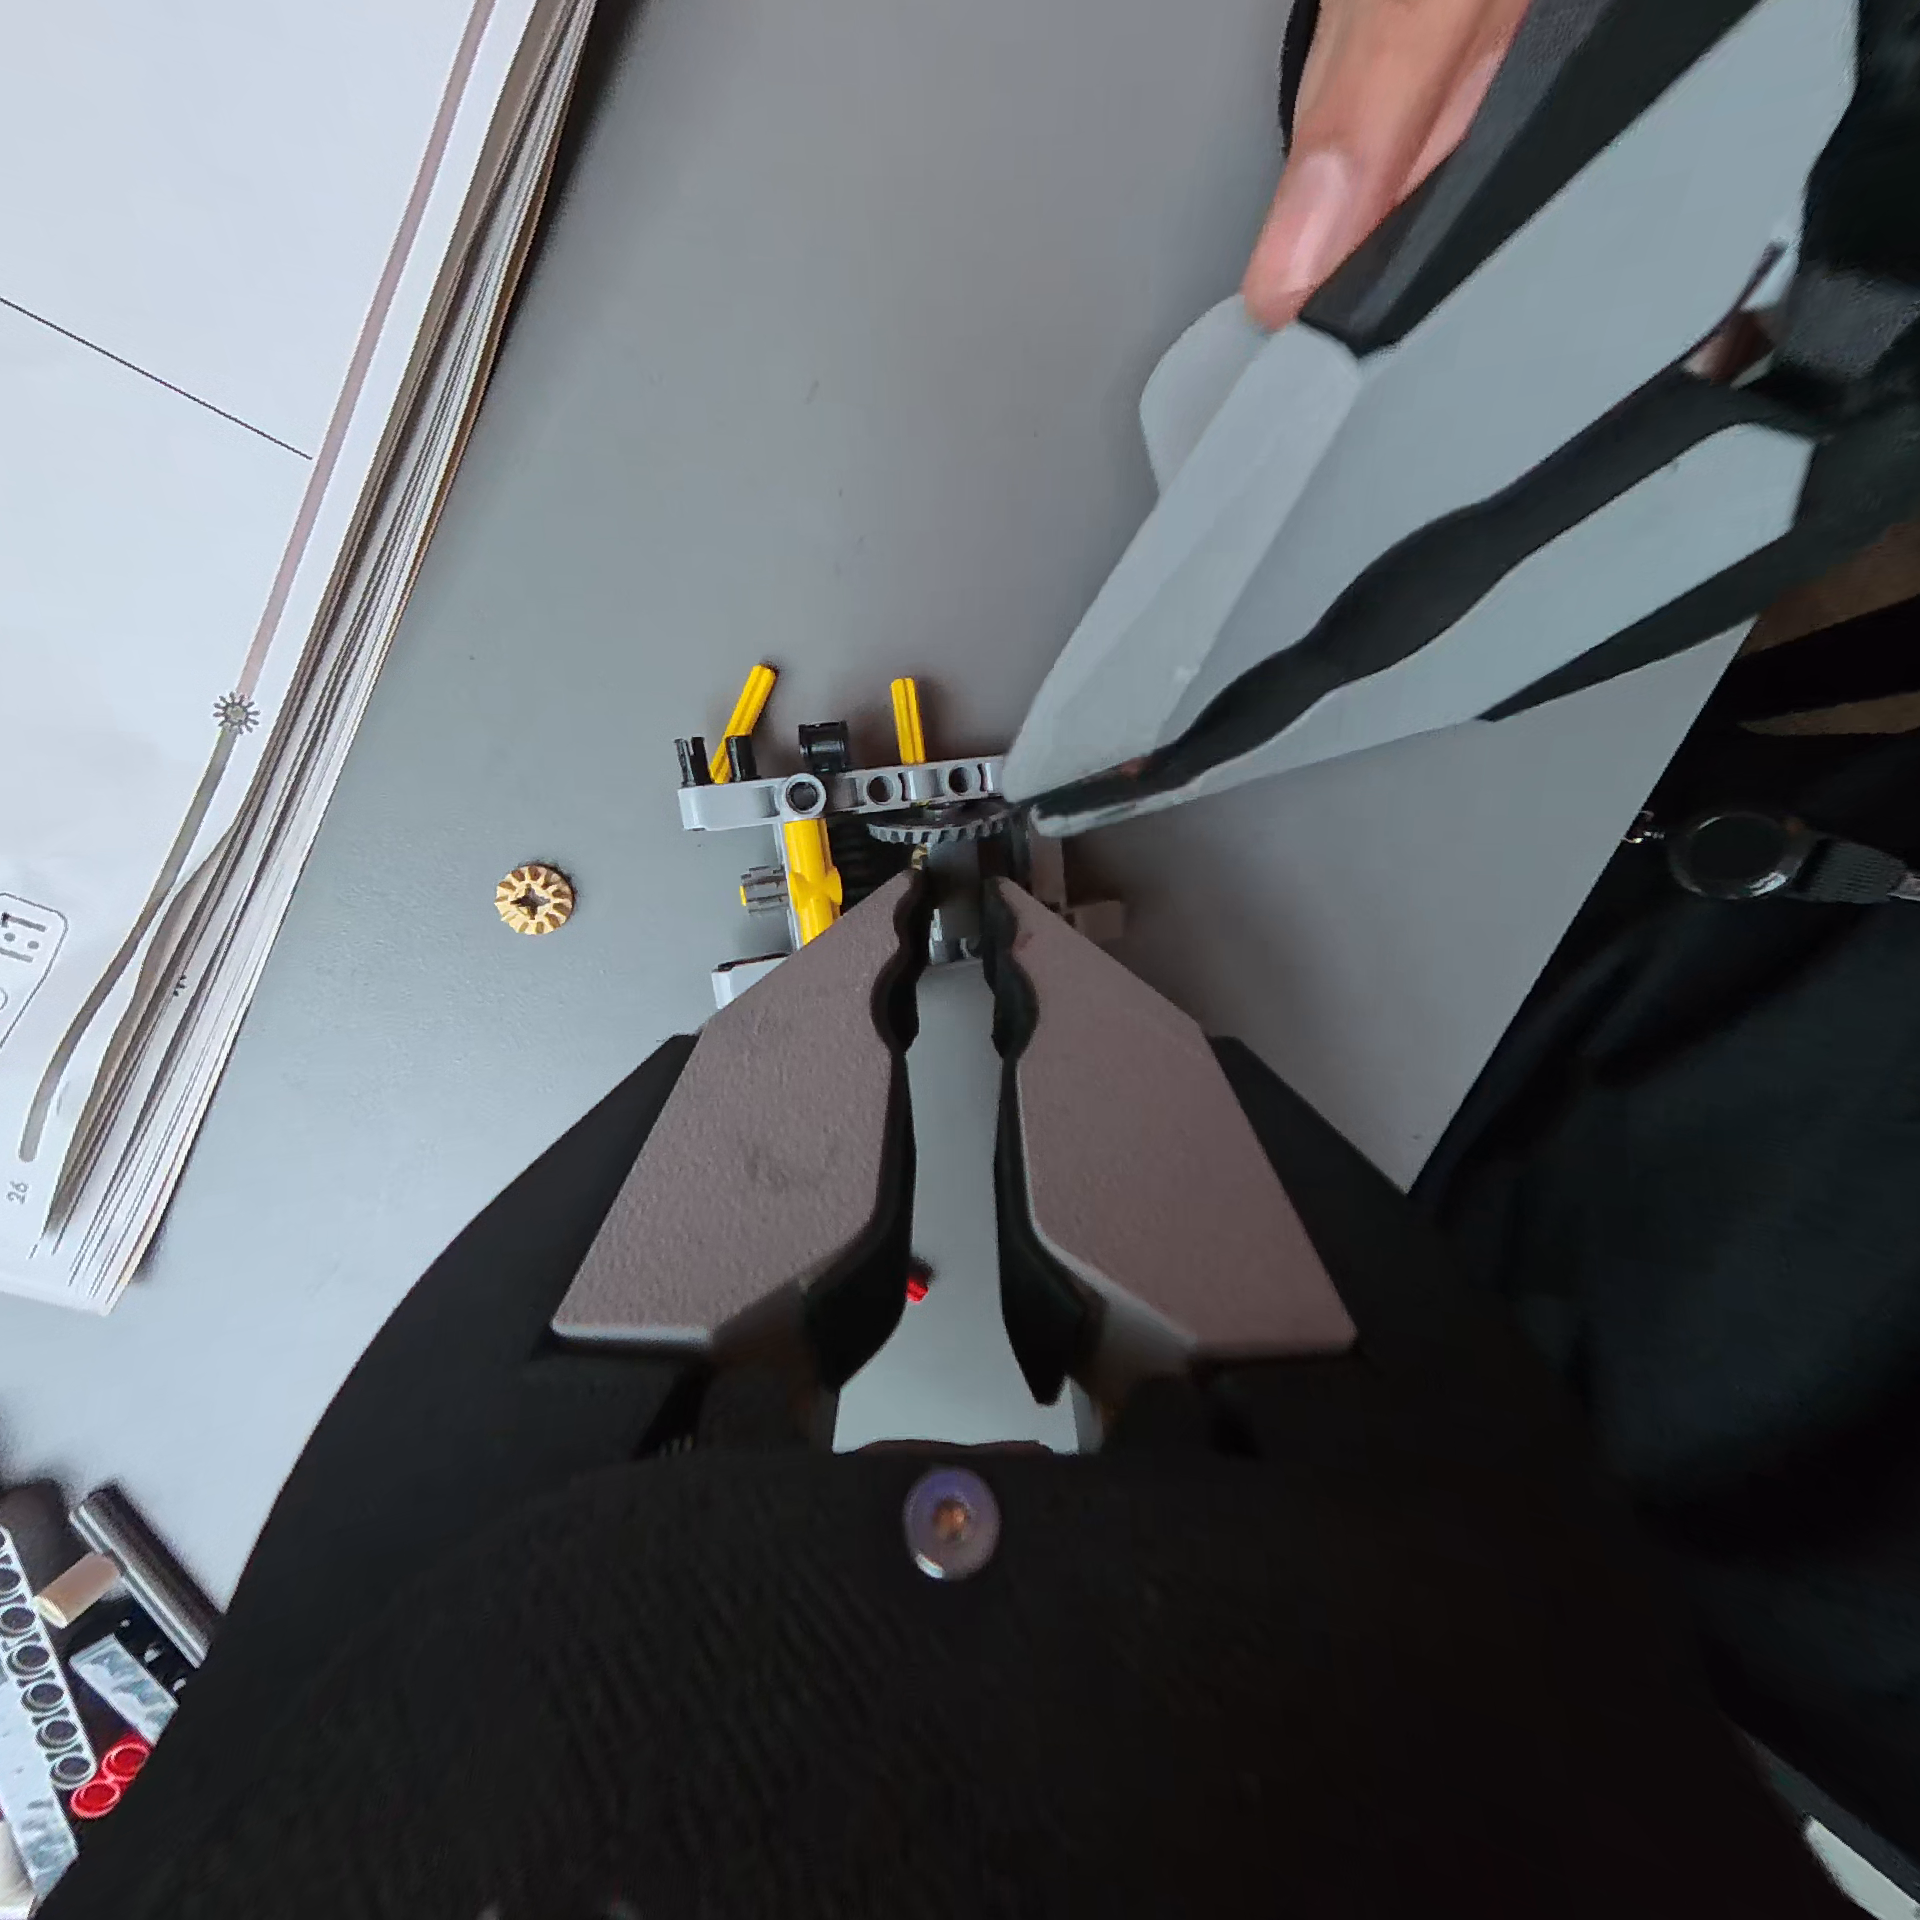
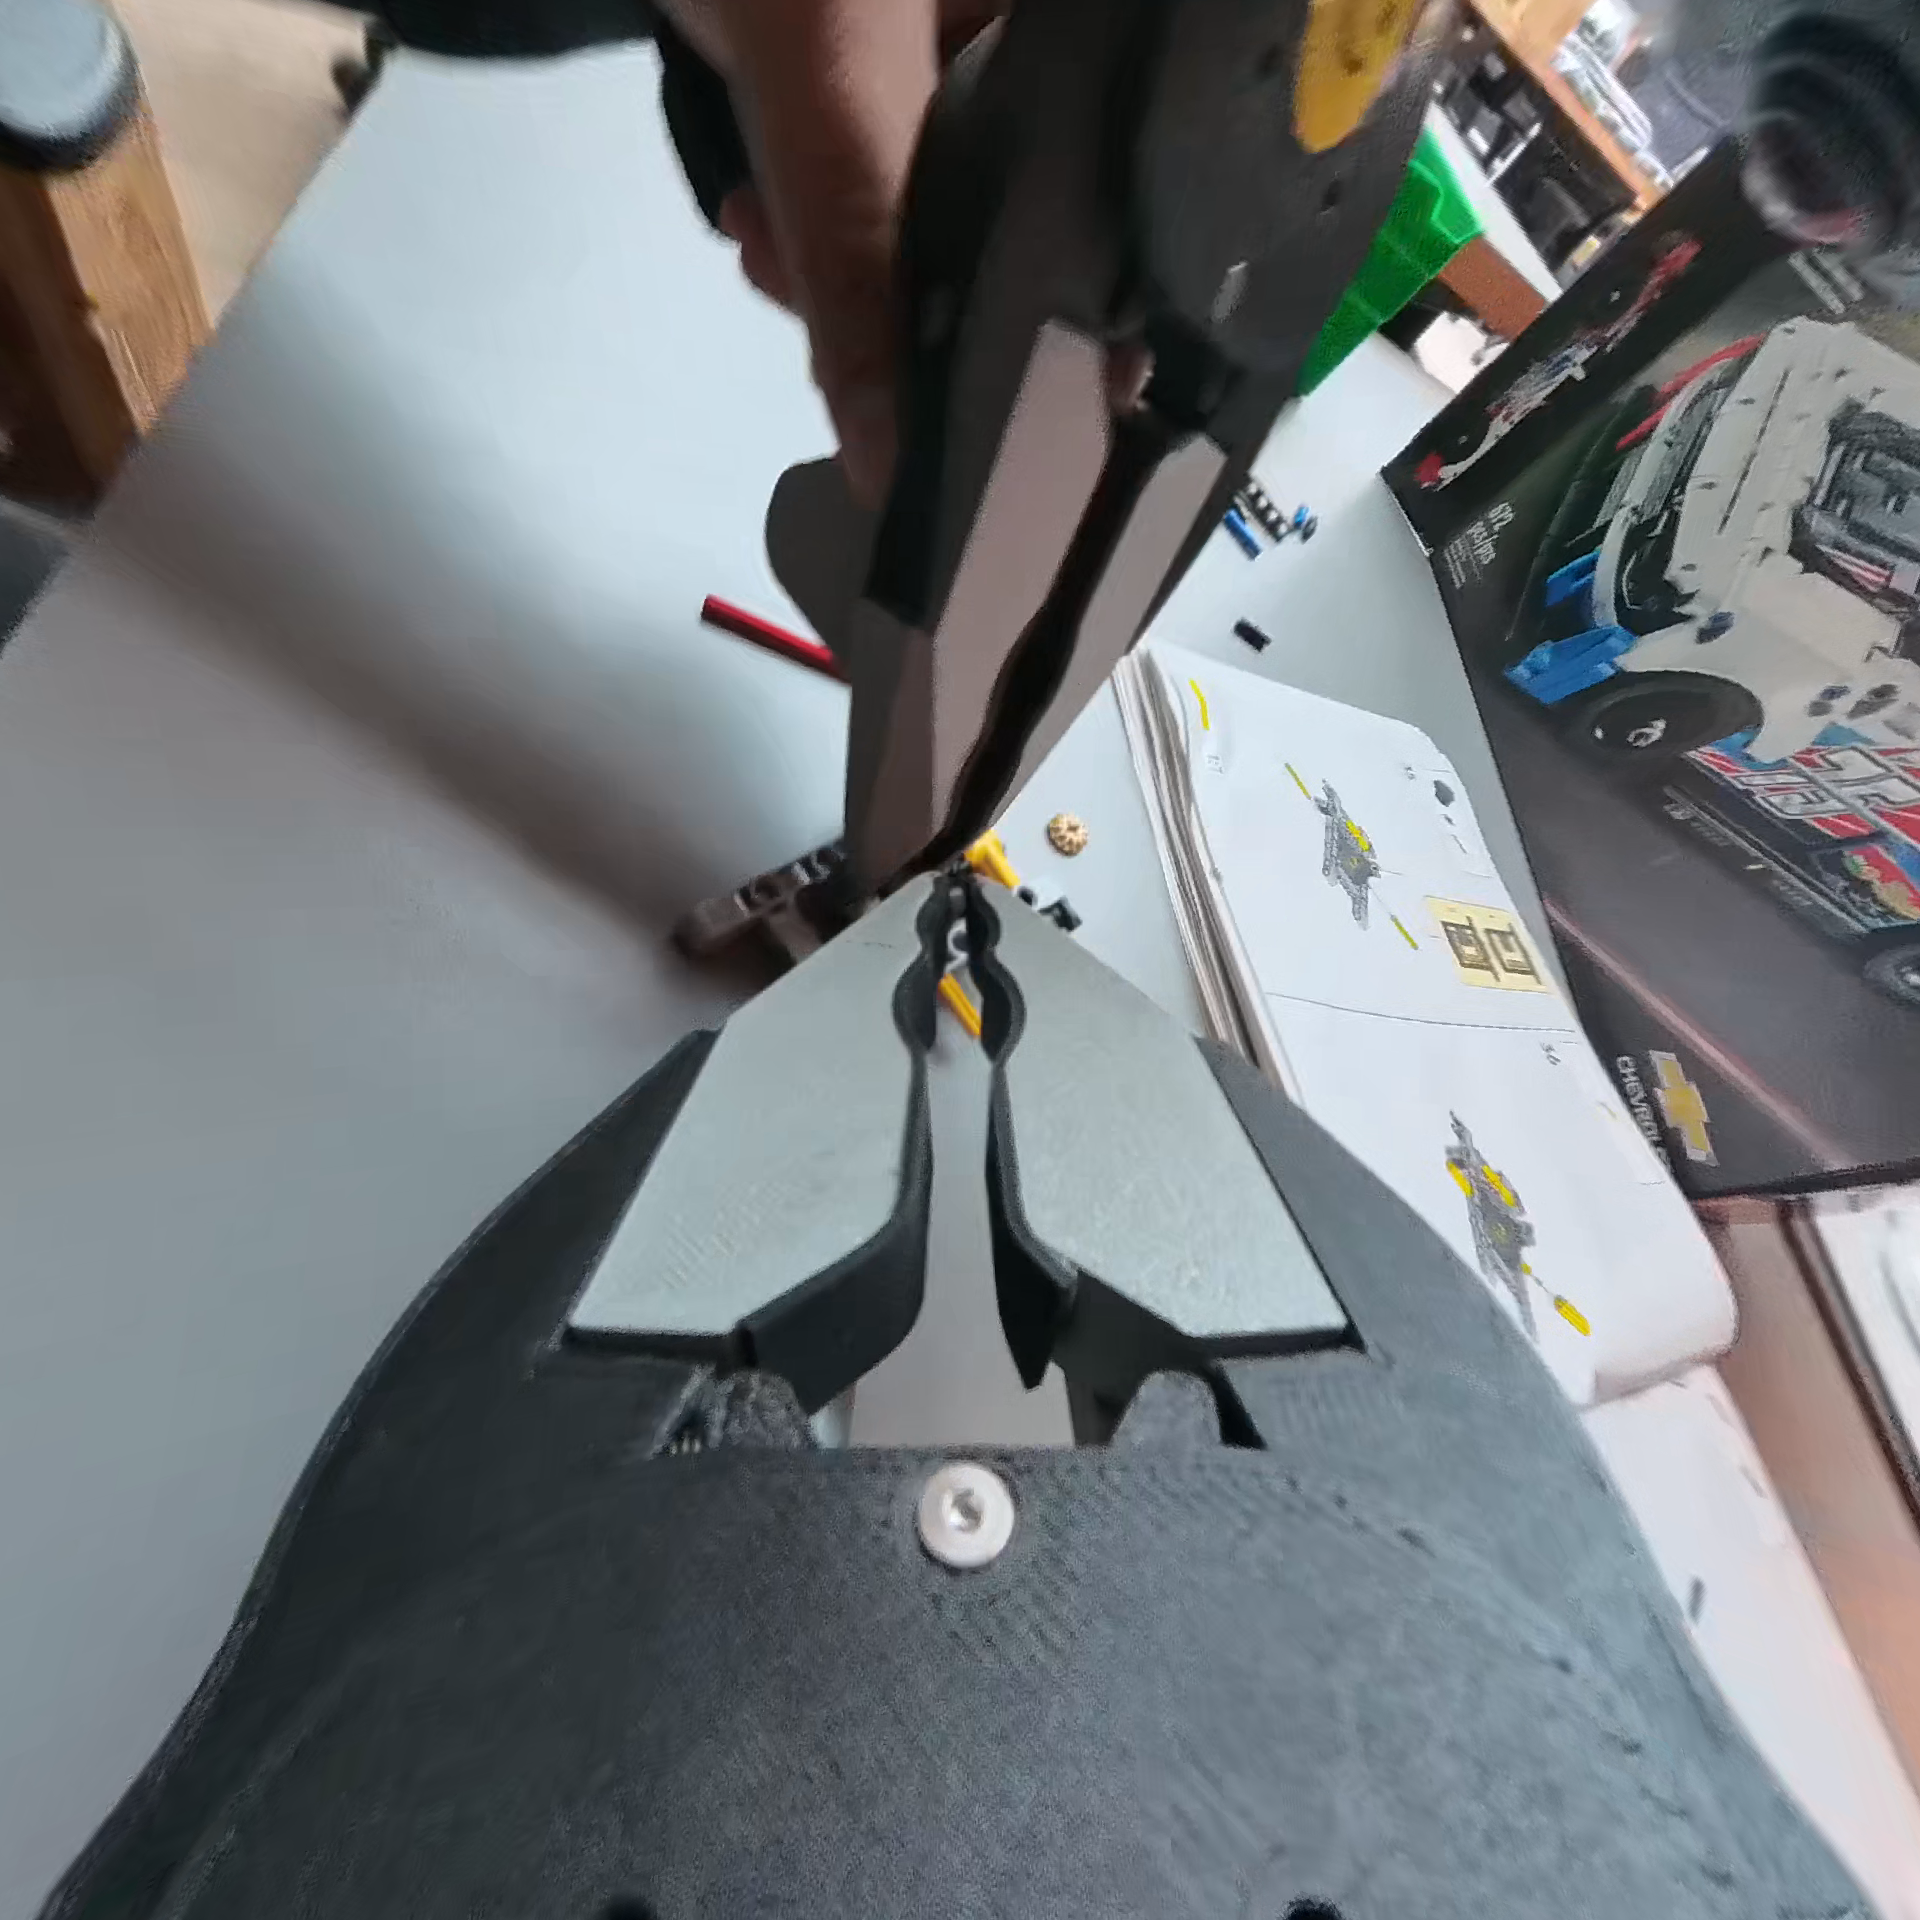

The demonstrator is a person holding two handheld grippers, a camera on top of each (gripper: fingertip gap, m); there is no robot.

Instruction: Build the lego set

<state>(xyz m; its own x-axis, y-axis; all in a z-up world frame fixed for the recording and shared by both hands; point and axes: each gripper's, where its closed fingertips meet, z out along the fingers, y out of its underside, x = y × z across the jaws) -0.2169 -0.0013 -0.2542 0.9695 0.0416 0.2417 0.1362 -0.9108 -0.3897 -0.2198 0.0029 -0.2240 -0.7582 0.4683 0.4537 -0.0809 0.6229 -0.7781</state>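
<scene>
Both grippers have black textured bodies, a silver centre screw (image 2: 965,1514), grey faceted fingers (image 1: 774,1132) with wavy black pads.

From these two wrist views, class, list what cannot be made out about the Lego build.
- Left wrist view: the left gripper fingers cover the near side of the Lego assembly.
- Same view: the right gripper tip hides any part it pinches beside the grey gear.
- Right wrist view: the assembly is blurred, mostly behind both grippers.

Your right gripper (image 2: 961,920), fingers nearly closed, meets the left gripper (image 2: 914,883) at the grey-and-yellow brick assembly (image 2: 987,862) on the grey bench (image 2: 364,831).
</scene>
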